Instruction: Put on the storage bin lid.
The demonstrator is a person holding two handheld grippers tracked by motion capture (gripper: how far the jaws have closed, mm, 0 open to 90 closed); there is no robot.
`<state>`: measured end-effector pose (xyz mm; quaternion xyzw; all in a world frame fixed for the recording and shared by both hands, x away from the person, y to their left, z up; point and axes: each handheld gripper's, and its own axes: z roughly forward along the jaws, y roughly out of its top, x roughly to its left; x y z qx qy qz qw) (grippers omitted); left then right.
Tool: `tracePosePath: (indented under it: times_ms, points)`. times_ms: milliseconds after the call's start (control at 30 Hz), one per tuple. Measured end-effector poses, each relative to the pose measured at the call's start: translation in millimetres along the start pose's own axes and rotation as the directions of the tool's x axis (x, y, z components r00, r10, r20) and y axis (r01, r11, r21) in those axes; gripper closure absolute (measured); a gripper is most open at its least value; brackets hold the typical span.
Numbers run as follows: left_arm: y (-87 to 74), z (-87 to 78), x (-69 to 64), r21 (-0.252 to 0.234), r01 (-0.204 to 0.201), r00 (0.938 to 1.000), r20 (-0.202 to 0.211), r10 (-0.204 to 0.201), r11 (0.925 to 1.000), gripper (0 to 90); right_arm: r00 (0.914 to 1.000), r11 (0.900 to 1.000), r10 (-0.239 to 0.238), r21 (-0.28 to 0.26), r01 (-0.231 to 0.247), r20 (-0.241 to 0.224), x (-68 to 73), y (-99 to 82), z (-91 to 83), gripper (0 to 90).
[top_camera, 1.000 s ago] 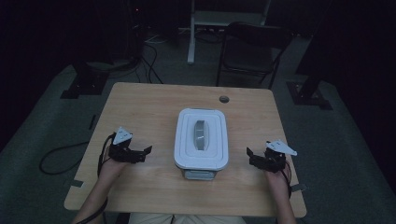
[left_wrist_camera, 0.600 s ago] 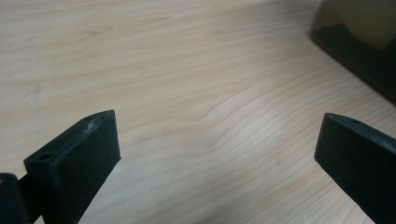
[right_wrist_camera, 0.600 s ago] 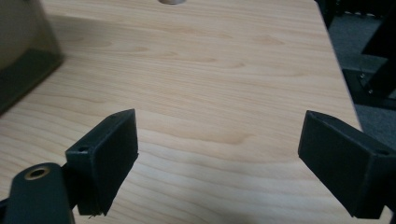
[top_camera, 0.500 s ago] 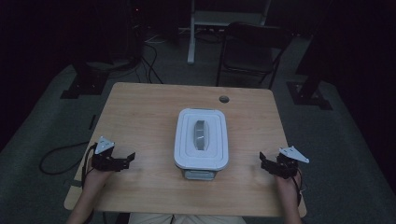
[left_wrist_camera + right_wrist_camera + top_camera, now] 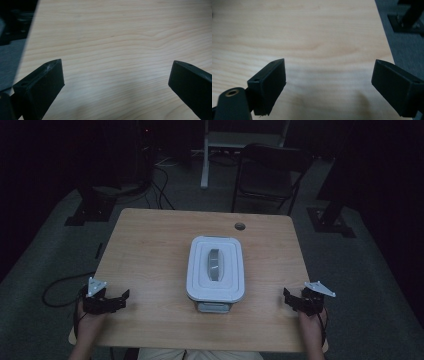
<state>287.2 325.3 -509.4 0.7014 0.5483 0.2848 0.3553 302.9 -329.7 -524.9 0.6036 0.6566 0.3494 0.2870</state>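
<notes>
1. Task's thing: a white lidded box [image 5: 216,268] with a grey handle [image 5: 215,265] on its lid, sitting mid-table [image 5: 150,245], between the 2 claws and well apart from each.
2. Left gripper [image 5: 119,299] is hovering near the table's near-left corner, jaws pointing inward toward the box. In the left gripper view [image 5: 116,82] the jaws are standing wide apart, gripping nothing, bare wood grain between them.
3. Right gripper [image 5: 289,297] is sitting near the near-right edge, the box off to its inner side. In the right gripper view [image 5: 329,80] the jaws are spread wide too, holding nothing, the table's edge and grey floor showing beyond the outer jaw.
4. Step in hand, as I judge it: both claws are standing off from the closed box.
5. Doing it well: bring both claws inward level, keep jaws wide, and meet the box's 2 long sides evenly so it is not skidding or twisting.
</notes>
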Motion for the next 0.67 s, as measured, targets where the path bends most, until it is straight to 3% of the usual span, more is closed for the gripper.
tracePosePath:
  times_ms: [267, 467, 667]
  points:
    - [-8.8, -5.1, 9.7, 0.02, 0.045, 0.9969, -0.065, -0.043, 0.9988, 0.8, 0.998, 0.9996, 0.003, 0.028, -0.005, 0.064, 0.7, -0.9, 0.1, 12.2]
    - [-13.3, -1.6, 8.6, 0.041, 0.043, 0.9945, -0.097, -0.039, 0.9982, 0.8, 0.9975, 0.9995, 0.008, 0.03, -0.01, 0.069, 0.6, -0.9, 0.5, 12.2]
    - [-13.4, -1.7, 6.7, 0.028, 0.042, 0.9915, -0.124, -0.038, 0.9987, 0.8, 0.9976, 0.9994, 0.006, 0.034, -0.008, 0.069, 0.9, -0.7, 0.7, 12.2]
